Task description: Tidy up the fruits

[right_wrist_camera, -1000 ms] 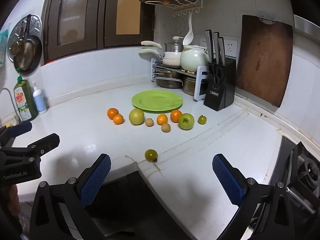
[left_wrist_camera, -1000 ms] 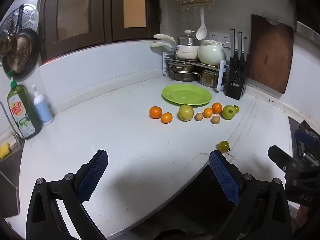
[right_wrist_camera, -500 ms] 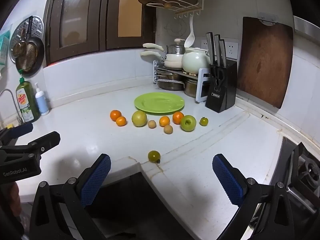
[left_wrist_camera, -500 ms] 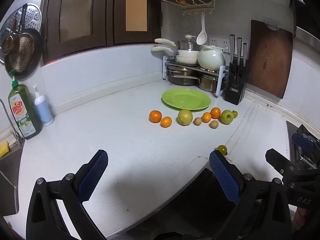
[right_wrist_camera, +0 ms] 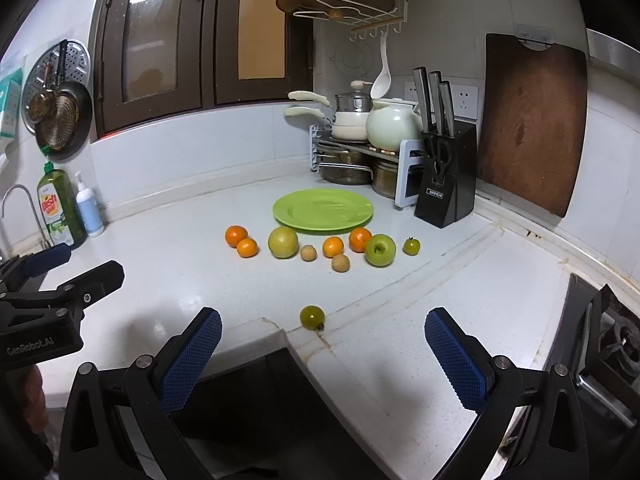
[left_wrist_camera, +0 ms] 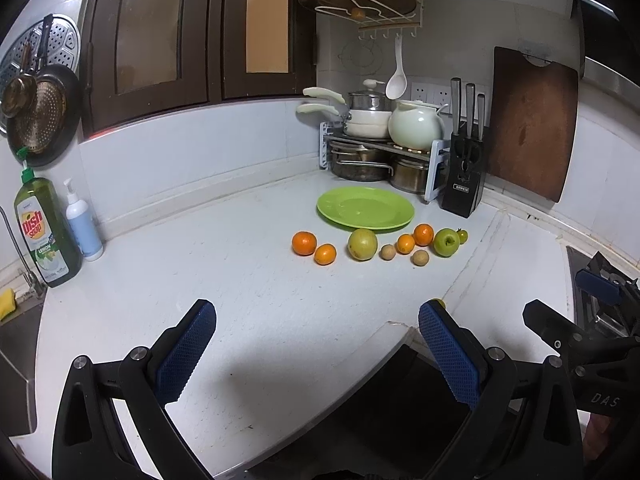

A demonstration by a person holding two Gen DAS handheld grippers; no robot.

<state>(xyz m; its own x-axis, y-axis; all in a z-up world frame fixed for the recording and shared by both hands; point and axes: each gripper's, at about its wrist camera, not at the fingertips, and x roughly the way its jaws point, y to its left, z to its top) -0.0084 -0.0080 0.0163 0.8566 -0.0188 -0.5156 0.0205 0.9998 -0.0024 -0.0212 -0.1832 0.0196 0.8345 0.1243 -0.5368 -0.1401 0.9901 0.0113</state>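
A green plate (left_wrist_camera: 365,208) (right_wrist_camera: 322,207) lies empty on the white counter. In front of it sits a row of fruit: several oranges (left_wrist_camera: 304,243) (right_wrist_camera: 236,236), a yellow-green pear-like fruit (left_wrist_camera: 362,244) (right_wrist_camera: 283,242), two small brown fruits (left_wrist_camera: 387,251) (right_wrist_camera: 308,253), a green apple (left_wrist_camera: 446,242) (right_wrist_camera: 380,250) and a small green tomato (right_wrist_camera: 411,246). Another small green tomato (right_wrist_camera: 312,317) lies alone at the counter's inner corner edge. My left gripper (left_wrist_camera: 316,348) and right gripper (right_wrist_camera: 322,354) are both open and empty, held back over the counter's front edge.
A pot rack (left_wrist_camera: 376,156) with pans and a white kettle, a knife block (left_wrist_camera: 464,184) and a wooden cutting board (left_wrist_camera: 532,120) stand at the back. Dish soap (left_wrist_camera: 44,232) and a pump bottle (left_wrist_camera: 82,224) stand at left by the sink. A stove (right_wrist_camera: 612,336) is at right.
Both grippers have tilted and drawn back a little; the fruit sits lower in view. In the left wrist view the lone tomato has slipped almost behind my right finger. Nothing was grasped.
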